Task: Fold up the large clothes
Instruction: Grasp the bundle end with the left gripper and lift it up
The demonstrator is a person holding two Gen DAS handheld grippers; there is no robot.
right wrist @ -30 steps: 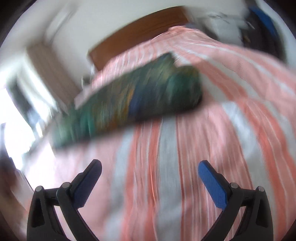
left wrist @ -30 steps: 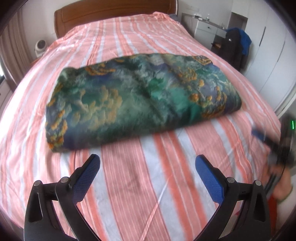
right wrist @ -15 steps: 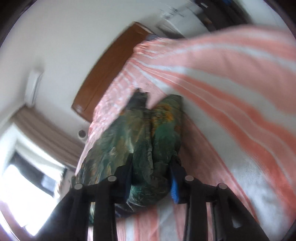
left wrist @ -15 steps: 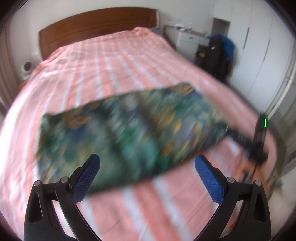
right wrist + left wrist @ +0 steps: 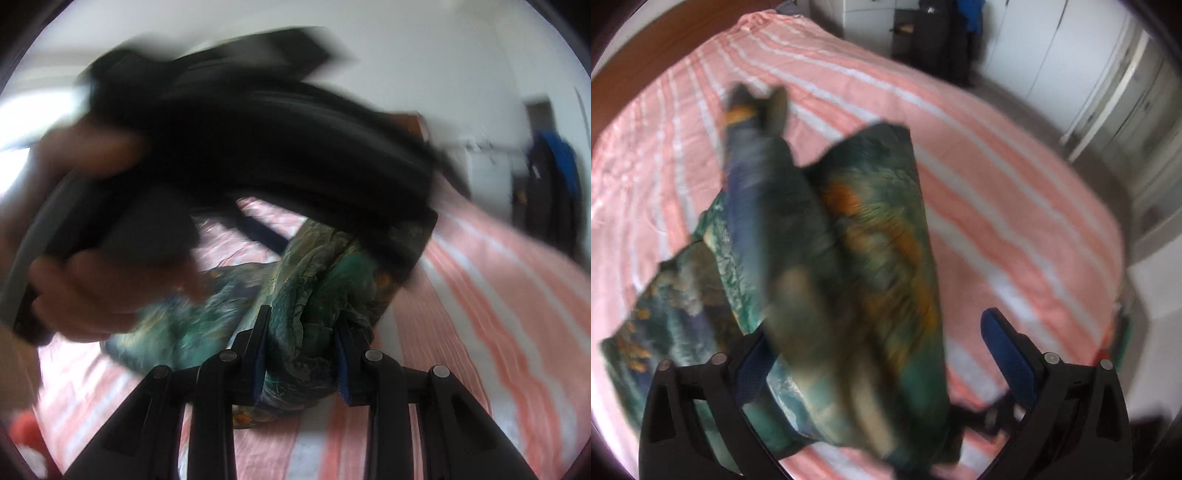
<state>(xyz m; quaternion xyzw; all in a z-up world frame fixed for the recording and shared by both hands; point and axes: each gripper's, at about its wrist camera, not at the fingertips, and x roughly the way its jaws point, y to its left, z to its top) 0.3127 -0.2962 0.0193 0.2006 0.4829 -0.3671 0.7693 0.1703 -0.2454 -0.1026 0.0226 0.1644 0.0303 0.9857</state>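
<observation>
Between right claw (image 5: 301, 354) pads, bunched garment (image 5: 306, 332) edge.

Folded garment (image 5: 879, 236): dark green and teal ground, navy patches, orange and cream painterly print. Bedsheet (image 5: 1015, 206): salmon-pink with white stripes running lengthwise; headboard (image 5: 639, 62) brown wood. Both hand-held grippers black, pads (image 5: 1004, 343) blue; wardrobe doors (image 5: 1034, 48) white.

We see our right gripper (image 5: 301, 349) clamped on a bunched green patterned silky garment (image 5: 310, 295) above the pink-and-white striped bedsheet (image 5: 498, 295); a blurred hand (image 5: 92, 280) grips the black left gripper body (image 5: 258, 147) overhead.
</observation>
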